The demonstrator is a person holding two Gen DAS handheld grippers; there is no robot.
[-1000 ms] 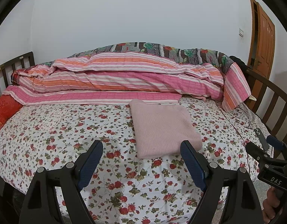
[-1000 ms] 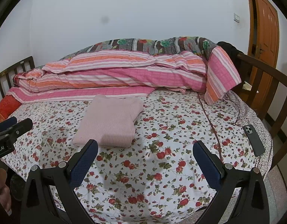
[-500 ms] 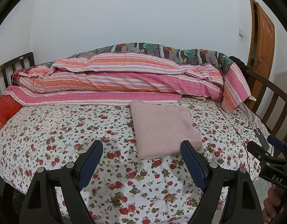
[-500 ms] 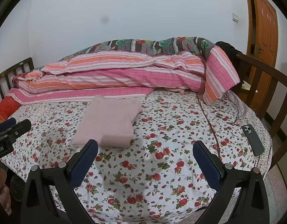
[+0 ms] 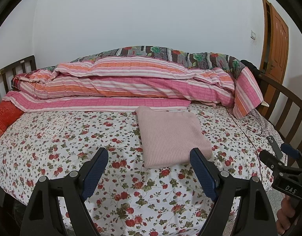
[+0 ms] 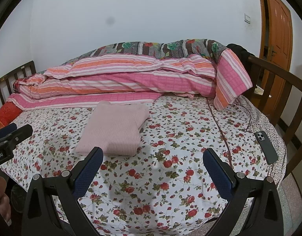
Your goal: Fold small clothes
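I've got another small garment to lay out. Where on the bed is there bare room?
The floral sheet is free left of the folded pink sweater, and between the sweater and the phone. The back is crowded by the striped quilt.

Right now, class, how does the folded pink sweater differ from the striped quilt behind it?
The pink sweater is plain, one pale colour; the striped quilt has pink, orange and white bands. The sweater is a small, flat, neat rectangle; the quilt is a long, bulky, rumpled heap. Both rest on the floral bedsheet, untouched.

The door (image 6: 276, 45) (orange wood) and red pillow (image 5: 3, 118) run past the frame edge.
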